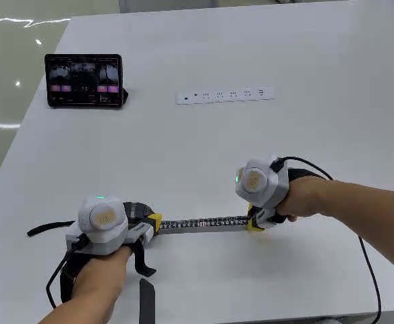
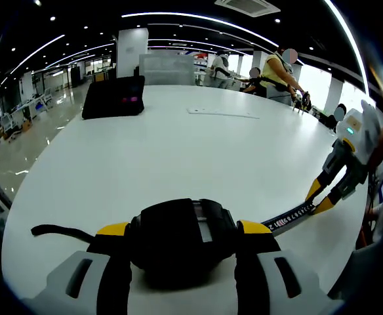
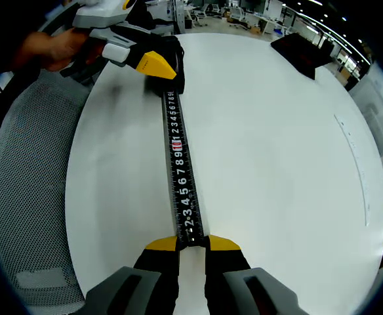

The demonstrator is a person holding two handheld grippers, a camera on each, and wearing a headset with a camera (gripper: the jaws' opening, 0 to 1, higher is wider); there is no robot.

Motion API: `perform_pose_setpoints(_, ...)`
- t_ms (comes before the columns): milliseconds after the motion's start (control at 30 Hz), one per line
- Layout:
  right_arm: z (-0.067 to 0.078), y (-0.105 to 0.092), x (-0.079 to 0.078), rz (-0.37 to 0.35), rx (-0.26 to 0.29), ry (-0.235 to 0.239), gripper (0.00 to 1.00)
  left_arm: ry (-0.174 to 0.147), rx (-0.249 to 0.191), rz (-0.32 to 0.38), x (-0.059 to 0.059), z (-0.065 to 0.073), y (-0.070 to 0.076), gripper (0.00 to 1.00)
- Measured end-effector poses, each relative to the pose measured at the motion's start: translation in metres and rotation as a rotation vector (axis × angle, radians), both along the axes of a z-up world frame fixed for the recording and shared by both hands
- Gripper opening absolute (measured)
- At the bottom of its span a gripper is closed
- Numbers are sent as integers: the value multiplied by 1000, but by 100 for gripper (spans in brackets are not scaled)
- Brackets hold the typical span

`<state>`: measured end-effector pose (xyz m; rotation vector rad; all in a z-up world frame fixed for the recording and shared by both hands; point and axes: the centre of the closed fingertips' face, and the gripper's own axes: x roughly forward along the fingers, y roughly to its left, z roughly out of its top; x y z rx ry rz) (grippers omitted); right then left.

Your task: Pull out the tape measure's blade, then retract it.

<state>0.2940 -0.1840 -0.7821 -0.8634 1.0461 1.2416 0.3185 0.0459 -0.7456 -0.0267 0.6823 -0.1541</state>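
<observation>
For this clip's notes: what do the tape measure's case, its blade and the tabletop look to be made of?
The case looks like matte black plastic, perhaps rubber-coated: dull, soft highlights. The blade is a thin flat strip, dark with white printed numerals, likely coated steel, though unconfirmed. The tabletop is smooth uniform white with low sheen, probably laminate.

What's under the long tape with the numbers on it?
Only the bare white table lies beneath the blade. Its tip is hidden in the jaws of the right gripper; its other end goes into the black case that the left gripper holds.
</observation>
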Motion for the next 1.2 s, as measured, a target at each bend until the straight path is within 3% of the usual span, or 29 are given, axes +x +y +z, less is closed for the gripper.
perform_pose_setpoints(1200, -2, 15, -1, -1, 19, 4, 11, 5, -6, 1, -2, -1, -1, 60)
